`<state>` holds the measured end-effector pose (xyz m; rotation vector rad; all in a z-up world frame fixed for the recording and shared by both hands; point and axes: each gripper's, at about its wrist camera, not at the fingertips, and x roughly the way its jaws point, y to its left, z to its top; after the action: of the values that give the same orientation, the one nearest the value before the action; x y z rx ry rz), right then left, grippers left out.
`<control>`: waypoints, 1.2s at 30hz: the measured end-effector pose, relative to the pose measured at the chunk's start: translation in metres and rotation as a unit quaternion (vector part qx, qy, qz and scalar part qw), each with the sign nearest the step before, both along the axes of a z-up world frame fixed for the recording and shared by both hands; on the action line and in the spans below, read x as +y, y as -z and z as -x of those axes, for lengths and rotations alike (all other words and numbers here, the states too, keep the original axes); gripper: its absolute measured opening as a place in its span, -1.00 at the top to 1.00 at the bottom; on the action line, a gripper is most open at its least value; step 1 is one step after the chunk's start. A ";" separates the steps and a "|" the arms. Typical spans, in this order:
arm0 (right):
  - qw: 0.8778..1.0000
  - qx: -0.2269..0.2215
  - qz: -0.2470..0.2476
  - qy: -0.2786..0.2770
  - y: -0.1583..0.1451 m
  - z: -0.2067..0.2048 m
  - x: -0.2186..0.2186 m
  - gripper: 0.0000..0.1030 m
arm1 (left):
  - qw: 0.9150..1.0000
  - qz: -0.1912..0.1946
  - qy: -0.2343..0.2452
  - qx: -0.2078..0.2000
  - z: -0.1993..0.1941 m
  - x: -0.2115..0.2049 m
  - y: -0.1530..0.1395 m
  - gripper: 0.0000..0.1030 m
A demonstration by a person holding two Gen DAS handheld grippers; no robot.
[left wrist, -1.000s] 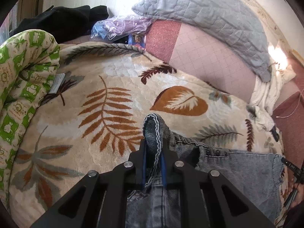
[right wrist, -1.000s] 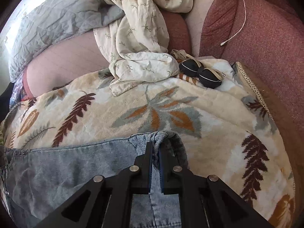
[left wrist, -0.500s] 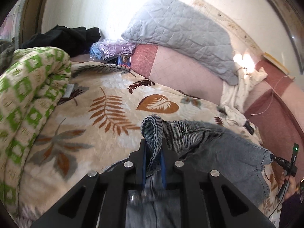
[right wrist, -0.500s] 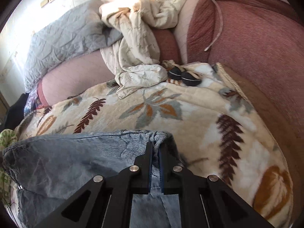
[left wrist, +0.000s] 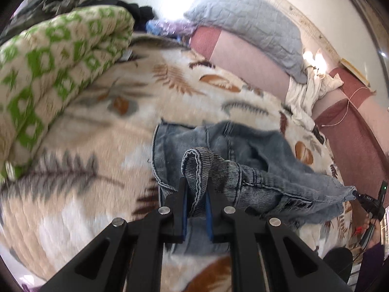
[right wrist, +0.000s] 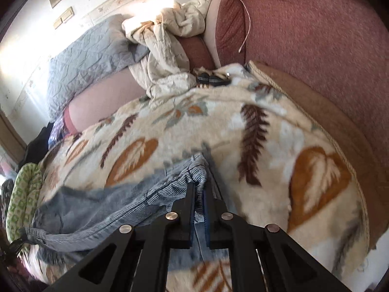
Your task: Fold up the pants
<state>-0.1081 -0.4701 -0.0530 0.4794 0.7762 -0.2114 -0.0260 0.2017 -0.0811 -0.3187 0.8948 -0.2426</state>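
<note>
Blue denim pants point(left wrist: 245, 150) hang between my two grippers above a leaf-patterned blanket point(left wrist: 102, 146). My left gripper point(left wrist: 195, 187) is shut on one corner of the waistband, a fold of striped inner denim sticking up between its pads. Part of the pants lies doubled on the blanket beyond it. In the right wrist view my right gripper point(right wrist: 199, 187) is shut on the other corner of the waistband, and the pants point(right wrist: 102, 209) stretch away to the lower left. The far right gripper tip shows at the right edge of the left wrist view.
A green-and-cream folded quilt point(left wrist: 53, 68) lies left of the blanket. A grey quilted pillow point(left wrist: 250, 22) and a crumpled cream sheet point(right wrist: 167, 48) rest against the red-and-pink sofa back point(right wrist: 304, 39). Two dark small items point(right wrist: 211, 79) sit near the sheet. A white cable point(right wrist: 245, 12) hangs on the sofa.
Both grippers have pulled back toward the near edge of the blanket, still holding the waistband. The pants have lifted and folded over themselves, and more blanket shows beyond them.
</note>
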 end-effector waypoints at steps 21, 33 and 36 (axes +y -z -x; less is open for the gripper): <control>0.997 0.074 0.016 -0.031 0.031 0.063 -0.006 -0.07 | 0.996 -0.084 -0.041 0.007 0.038 0.019 -0.014 0.58; 0.998 0.036 0.012 -0.043 -0.003 0.000 -0.004 -0.19 | 0.994 -0.078 0.067 -0.033 0.033 -0.092 -0.045 0.15; 0.998 0.045 0.005 -0.044 -0.002 -0.026 -0.008 -0.25 | 0.990 -0.092 0.099 -0.028 0.028 -0.127 -0.035 0.08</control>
<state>-0.0823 -0.4780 -0.0513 0.4285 0.8815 -0.1561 -0.0544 0.0745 -0.0463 -0.0521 0.8867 -0.3476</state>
